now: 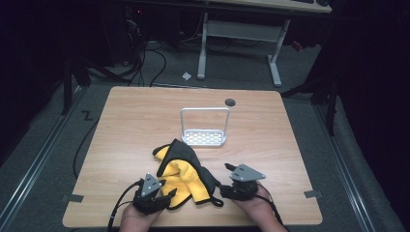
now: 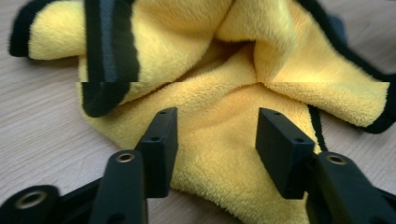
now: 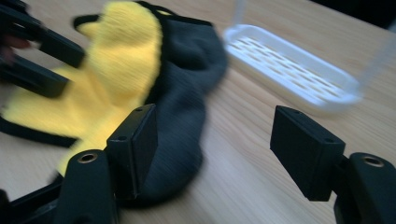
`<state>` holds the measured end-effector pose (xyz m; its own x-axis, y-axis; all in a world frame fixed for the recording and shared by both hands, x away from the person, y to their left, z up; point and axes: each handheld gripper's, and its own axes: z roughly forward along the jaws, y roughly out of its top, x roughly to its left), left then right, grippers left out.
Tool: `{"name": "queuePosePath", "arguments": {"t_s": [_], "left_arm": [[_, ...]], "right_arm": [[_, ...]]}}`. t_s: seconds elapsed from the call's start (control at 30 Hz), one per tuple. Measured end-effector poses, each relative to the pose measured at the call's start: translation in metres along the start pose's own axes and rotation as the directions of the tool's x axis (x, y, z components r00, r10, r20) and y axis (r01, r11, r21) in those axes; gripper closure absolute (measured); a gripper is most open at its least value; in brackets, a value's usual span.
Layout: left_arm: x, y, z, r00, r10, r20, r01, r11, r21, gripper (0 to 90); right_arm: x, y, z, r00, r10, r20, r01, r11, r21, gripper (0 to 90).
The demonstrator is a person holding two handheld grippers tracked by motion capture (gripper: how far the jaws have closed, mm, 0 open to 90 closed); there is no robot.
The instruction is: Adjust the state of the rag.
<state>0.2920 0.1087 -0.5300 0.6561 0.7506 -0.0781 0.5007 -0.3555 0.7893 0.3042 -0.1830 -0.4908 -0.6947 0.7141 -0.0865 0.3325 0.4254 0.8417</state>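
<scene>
A crumpled cloth (image 1: 186,171), yellow plush on one side and dark grey on the other with black edging, lies on the near middle of the wooden table (image 1: 130,121). My left gripper (image 1: 169,189) sits at the cloth's near left edge. In the left gripper view its jaws (image 2: 217,116) stand apart just above the yellow plush (image 2: 187,46), not pressing on it. My right gripper (image 1: 224,180) is at the cloth's right side, open. Its left jaw is beside the grey fold (image 3: 187,93), with bare table between the jaws (image 3: 215,112). The left gripper (image 3: 74,72) shows across the cloth.
A white slotted tray with a tall wire handle (image 1: 204,137) stands just beyond the cloth, at mid table; it appears blurred in the right gripper view (image 3: 289,65). A round dark grommet (image 1: 230,102) sits near the far edge. Beyond the table stands a desk frame (image 1: 239,38).
</scene>
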Motion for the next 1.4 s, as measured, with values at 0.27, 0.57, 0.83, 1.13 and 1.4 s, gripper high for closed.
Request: {"name": "queuePosePath", "arguments": {"t_s": [0.27,0.57,0.83,1.13,1.4], "left_arm": [[-0.005,0.0,0.004,0.9974,0.066,-0.027,-0.065,0.9967,0.049,54.0],[-0.004,-0.001,0.004,0.9969,0.075,-0.023,-0.074,0.996,0.049,55.6],[-0.004,-0.001,0.002,0.9971,0.074,-0.018,-0.073,0.9959,0.054,55.5],[0.0,-0.005,-0.006,0.9975,0.07,-0.01,-0.07,0.9952,0.069,57.6],[0.007,-0.011,-0.017,0.997,0.072,-0.029,-0.07,0.9941,0.083,58.7]], "right_arm": [[0.029,0.035,0.055,0.9975,-0.054,-0.046,0.056,0.997,0.043,54.0],[0.006,0.037,0.011,0.9992,-0.041,-0.005,0.041,0.999,-0.014,86.4],[-0.061,-0.019,-0.04,0.9764,0.087,0.198,-0.094,0.995,0.028,86.7],[-0.079,-0.059,-0.04,0.9573,0.081,0.278,-0.122,0.983,0.135,86.6],[-0.078,-0.065,-0.037,0.9624,0.092,0.256,-0.138,0.976,0.17,86.0]]}}
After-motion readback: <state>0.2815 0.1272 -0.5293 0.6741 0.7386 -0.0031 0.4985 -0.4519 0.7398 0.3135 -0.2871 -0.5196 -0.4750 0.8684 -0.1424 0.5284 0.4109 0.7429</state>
